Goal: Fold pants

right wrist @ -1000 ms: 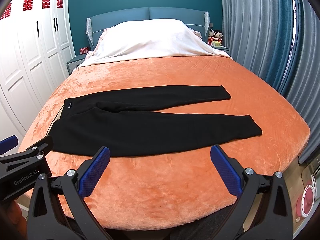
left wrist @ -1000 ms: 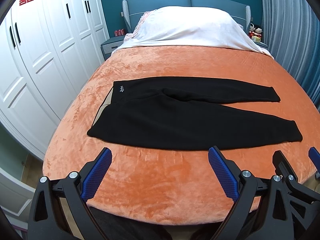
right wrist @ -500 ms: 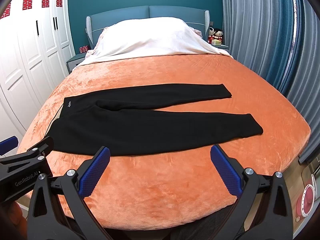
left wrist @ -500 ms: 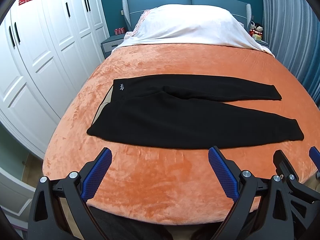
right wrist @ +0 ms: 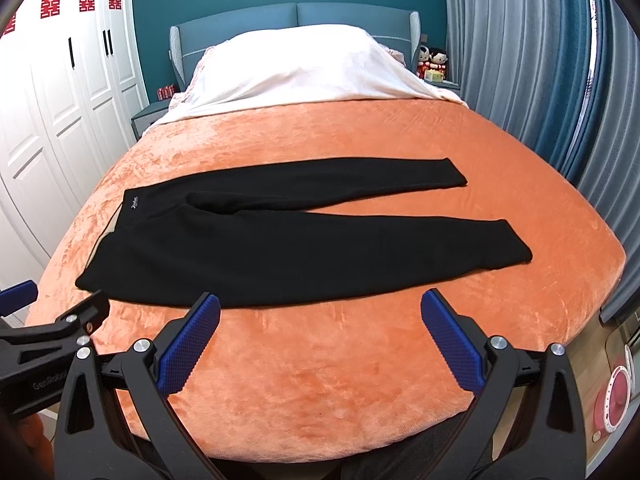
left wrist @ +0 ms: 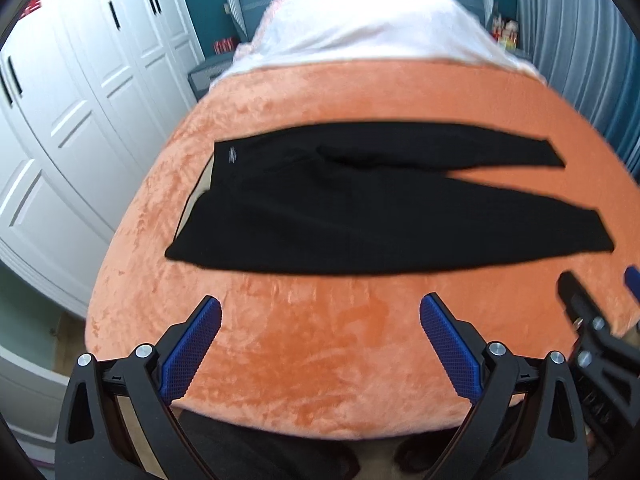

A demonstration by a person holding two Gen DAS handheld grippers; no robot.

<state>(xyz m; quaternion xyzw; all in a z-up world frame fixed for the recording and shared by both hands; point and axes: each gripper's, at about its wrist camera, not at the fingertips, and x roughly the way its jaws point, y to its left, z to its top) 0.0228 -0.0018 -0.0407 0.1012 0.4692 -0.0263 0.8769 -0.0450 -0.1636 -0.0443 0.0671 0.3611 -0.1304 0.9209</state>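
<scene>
Black pants (left wrist: 360, 208) lie flat on the orange bed cover (left wrist: 320, 340), waistband at the left, both legs spread apart toward the right. They also show in the right wrist view (right wrist: 300, 248). My left gripper (left wrist: 320, 320) is open and empty, above the cover near the bed's front edge, short of the pants. My right gripper (right wrist: 320, 316) is open and empty, its left fingertip (right wrist: 200, 320) close to the pants' near edge. The right gripper's side shows in the left wrist view (left wrist: 592, 320).
White bedding (right wrist: 296, 68) covers the head of the bed before a blue headboard (right wrist: 296, 16). White wardrobe doors (left wrist: 60, 120) stand at the left, grey-blue curtains (right wrist: 540, 80) at the right. A nightstand with two dolls (right wrist: 432, 64) is at the back right.
Both grippers have moved forward and a little up toward the pants. The left wrist view is blurred by the motion. The pants have not moved.
</scene>
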